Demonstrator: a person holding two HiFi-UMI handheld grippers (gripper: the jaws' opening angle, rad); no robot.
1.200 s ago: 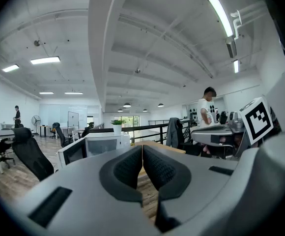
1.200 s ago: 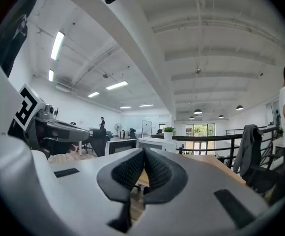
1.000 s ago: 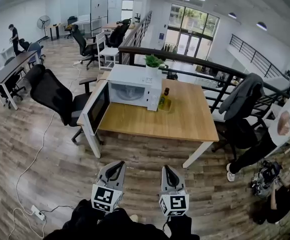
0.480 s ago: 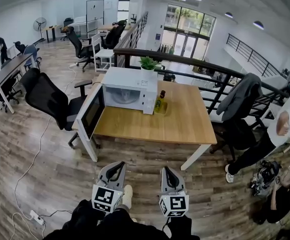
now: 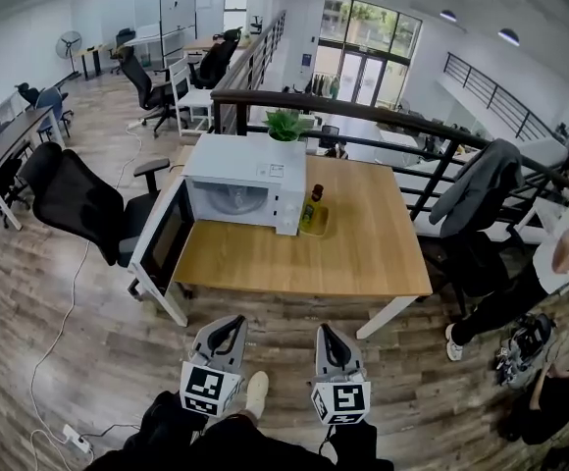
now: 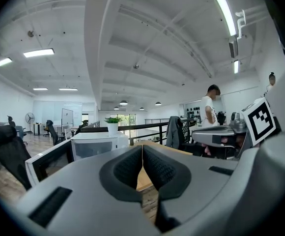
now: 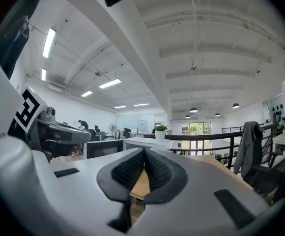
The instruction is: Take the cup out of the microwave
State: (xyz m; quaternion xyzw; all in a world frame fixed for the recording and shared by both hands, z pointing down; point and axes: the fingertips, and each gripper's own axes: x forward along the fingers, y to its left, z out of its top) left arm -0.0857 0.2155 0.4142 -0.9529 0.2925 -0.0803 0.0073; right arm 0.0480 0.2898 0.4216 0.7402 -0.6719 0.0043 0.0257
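counter (image 5: 363, 253) and microwave (image 5: 235, 186) have drawn nearer
left tongs (image 5: 232, 324) and right tongs (image 5: 325, 332) pressed together, empty, at 6 o'clock

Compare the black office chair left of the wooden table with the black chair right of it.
The black office chair on the left has a bare backrest, while the black chair on the right has a grey jacket draped over its back. The left chair stands next to the open door of the white microwave; the right chair stands by the black railing, away from the microwave. Both are black and stand on the wooden floor beside the wooden table.
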